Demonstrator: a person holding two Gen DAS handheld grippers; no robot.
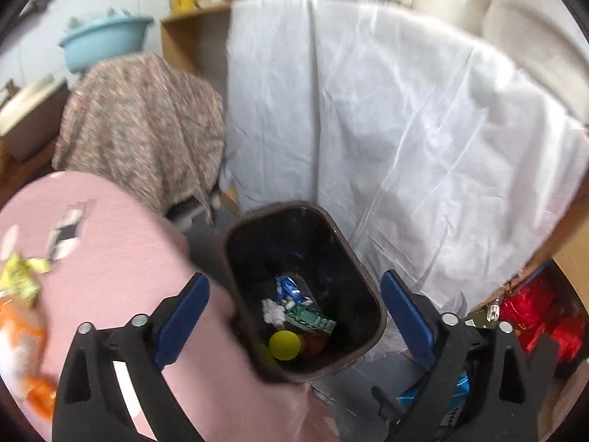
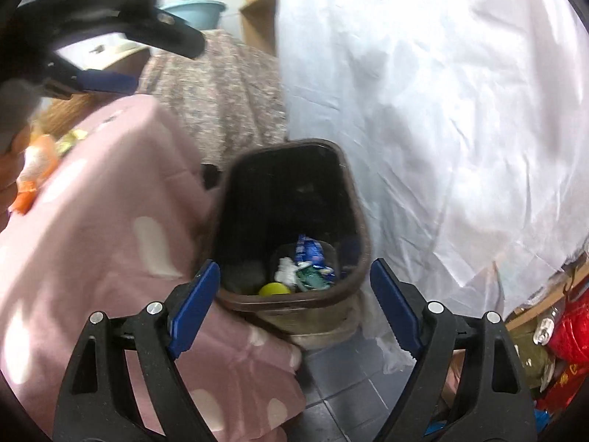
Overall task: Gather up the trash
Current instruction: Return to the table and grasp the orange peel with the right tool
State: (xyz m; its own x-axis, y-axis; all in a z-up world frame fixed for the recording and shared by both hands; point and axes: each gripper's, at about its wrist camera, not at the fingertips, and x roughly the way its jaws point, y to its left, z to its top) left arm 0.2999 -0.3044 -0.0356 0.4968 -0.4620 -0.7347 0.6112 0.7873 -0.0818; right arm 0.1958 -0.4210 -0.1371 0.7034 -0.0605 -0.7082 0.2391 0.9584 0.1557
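Both grippers, left point(image 1: 294, 313) and right point(image 2: 294, 305), hover above the bin point(image 1: 368, 283), fingers released, grasping nothing. Trash point(image 1: 294, 313) lies inside the bin.

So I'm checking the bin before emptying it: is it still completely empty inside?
No, the bin already holds trash at the bottom, including a yellow ball, a white crumpled paper and blue wrappers.

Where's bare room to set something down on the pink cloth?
The pink cloth is bare from the bin across its middle. Its far-left edge is crowded: yellow wrapper, orange packet. The tiled floor below the bin is bare.
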